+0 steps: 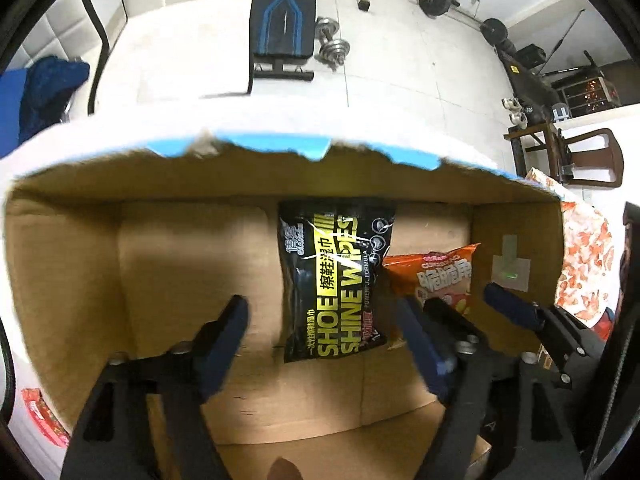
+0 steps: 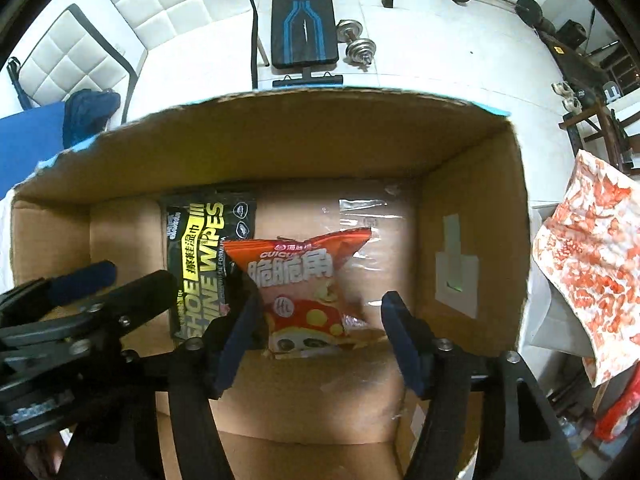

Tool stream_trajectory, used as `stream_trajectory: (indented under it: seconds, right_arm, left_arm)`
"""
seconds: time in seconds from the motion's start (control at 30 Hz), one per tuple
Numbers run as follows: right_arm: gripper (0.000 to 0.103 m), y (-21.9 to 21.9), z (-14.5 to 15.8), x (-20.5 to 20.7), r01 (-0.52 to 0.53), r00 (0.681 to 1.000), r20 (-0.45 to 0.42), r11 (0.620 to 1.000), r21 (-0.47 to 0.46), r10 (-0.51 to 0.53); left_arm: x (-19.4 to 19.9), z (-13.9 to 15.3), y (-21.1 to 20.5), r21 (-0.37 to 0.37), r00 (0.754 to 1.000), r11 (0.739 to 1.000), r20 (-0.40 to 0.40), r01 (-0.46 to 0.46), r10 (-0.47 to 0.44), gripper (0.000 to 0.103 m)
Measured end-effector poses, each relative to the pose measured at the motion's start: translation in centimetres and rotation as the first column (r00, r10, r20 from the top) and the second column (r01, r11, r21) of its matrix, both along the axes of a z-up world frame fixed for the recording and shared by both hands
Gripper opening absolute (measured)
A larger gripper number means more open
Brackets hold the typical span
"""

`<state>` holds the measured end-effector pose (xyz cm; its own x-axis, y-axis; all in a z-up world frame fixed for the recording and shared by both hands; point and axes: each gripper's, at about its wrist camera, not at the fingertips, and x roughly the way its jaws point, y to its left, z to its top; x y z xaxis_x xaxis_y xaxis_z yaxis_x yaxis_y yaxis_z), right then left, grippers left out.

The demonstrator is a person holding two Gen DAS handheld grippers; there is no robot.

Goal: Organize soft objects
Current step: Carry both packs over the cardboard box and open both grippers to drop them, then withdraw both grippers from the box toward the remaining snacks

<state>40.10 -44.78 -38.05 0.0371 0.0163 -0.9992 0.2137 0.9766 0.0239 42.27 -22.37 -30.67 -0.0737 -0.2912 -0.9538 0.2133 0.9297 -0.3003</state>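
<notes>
An open cardboard box (image 1: pixel 168 264) (image 2: pixel 472 168) holds a black "Shoe Shine Wipes" pack (image 1: pixel 334 280) (image 2: pixel 204 256) lying flat on its floor and an orange snack bag (image 1: pixel 436 276) (image 2: pixel 308 284) just to its right. My left gripper (image 1: pixel 324 332) is open and empty above the wipes pack. My right gripper (image 2: pixel 320 320) is open above the snack bag, fingers either side of it and not gripping. The right gripper also shows in the left wrist view (image 1: pixel 452 300), and the left gripper shows at the left of the right wrist view (image 2: pixel 128 276).
The box has a torn blue-edged far rim (image 1: pixel 304 148). An orange-and-white patterned bag (image 2: pixel 592 256) lies outside the box on the right. Beyond are a weight bench (image 2: pixel 304 12), dumbbells (image 2: pixel 356 44) and white padded chairs (image 2: pixel 168 4).
</notes>
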Motion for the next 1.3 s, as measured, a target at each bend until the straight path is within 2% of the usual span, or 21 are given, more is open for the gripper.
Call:
stream_trajectory:
  seconds: [0.07, 0.17, 0.23, 0.53, 0.97, 1.3]
  right_arm:
    - [0.094, 0.2, 0.6, -0.2, -0.001, 1.000, 0.005, 1.000, 0.011, 0.001]
    - [0.103, 1.1, 1.3, -1.2, -0.018, 1.000, 0.005, 1.000, 0.017, 0.017]
    - [0.103, 1.4, 1.9, -2.2, -0.026, 1.000, 0.010, 0.999, 0.028, 0.025]
    - [0.103, 2.4, 4.8, -5.9, 0.005, 0.996, 0.086, 1.000, -0.015, -0.004]
    - [0.103, 4.6, 12.1, -13.0, 0.035, 0.978, 0.210, 0.995, -0.098, -0.014]
    - [0.103, 5.8, 17.4, -17.3, 0.076, 0.961, 0.272, 0.992, -0.105, -0.045]
  left_arm:
    - [-0.4, 0.9, 0.6, 0.020, 0.999, 1.000, 0.037, 0.007, -0.007, 0.093]
    - [-1.6, 2.8, 1.2, 0.067, 0.992, 0.998, 0.121, 0.023, -0.031, 0.097]
    - [-2.3, 3.5, 1.7, 0.075, 0.987, 0.997, 0.155, 0.016, -0.027, 0.101]
    - [-5.4, 5.3, 3.2, 0.050, 0.977, 0.999, 0.214, -0.001, -0.010, 0.102]
    - [-10.8, 10.9, 3.8, 0.038, 0.938, 0.999, 0.344, 0.024, -0.035, 0.102]
    - [-14.3, 15.0, 5.5, -0.006, 0.910, 0.999, 0.412, 0.043, -0.037, 0.102]
